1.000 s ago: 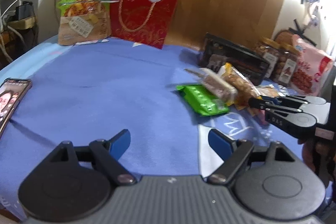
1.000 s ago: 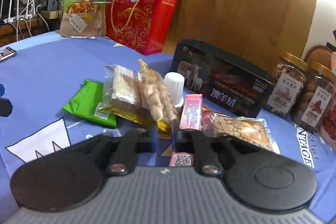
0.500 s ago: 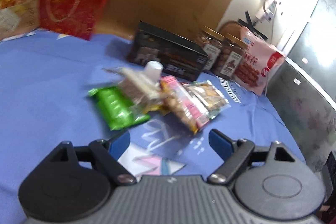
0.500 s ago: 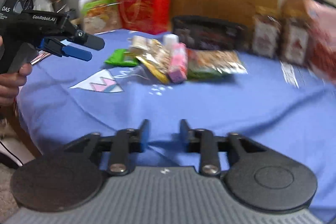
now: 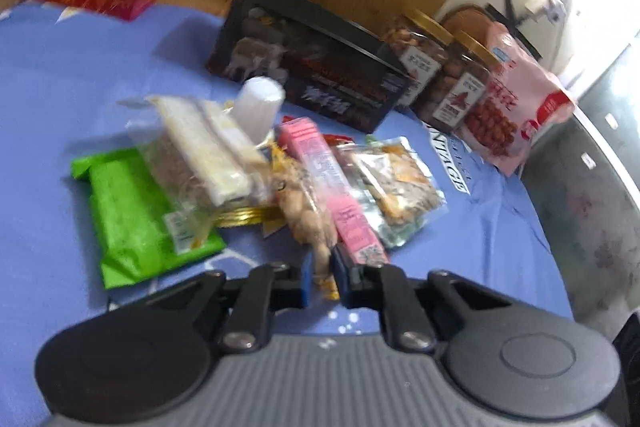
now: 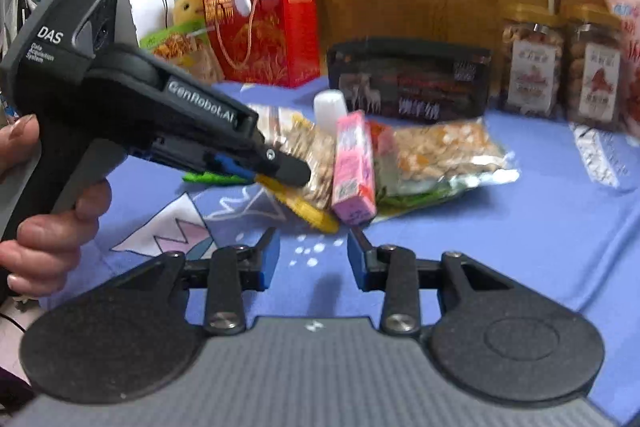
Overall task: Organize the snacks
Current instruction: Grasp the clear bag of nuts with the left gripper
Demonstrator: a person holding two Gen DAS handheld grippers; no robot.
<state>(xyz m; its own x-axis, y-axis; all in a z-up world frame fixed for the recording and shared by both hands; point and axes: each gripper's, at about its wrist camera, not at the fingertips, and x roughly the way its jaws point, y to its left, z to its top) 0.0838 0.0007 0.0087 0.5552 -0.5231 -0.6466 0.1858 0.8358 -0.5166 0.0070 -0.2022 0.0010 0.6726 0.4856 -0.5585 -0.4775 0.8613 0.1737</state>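
Snacks (image 5: 280, 179) are lying heaped on the blue tablecloth (image 5: 60, 99); the left gripper (image 5: 322, 281) is clamping the peanut packet's (image 5: 308, 223) near end. Right wrist view: the right gripper (image 6: 312, 261) is hanging parted, empty, just short of the heap.

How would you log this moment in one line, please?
left gripper: shut on nut packet | right gripper: jaws just opened, nothing between them

A clear bag of nuts (image 5: 308, 223) lies lengthwise, its near end pinched between the left gripper (image 5: 322, 281) pads; a pink box (image 5: 332, 187) lies just right.
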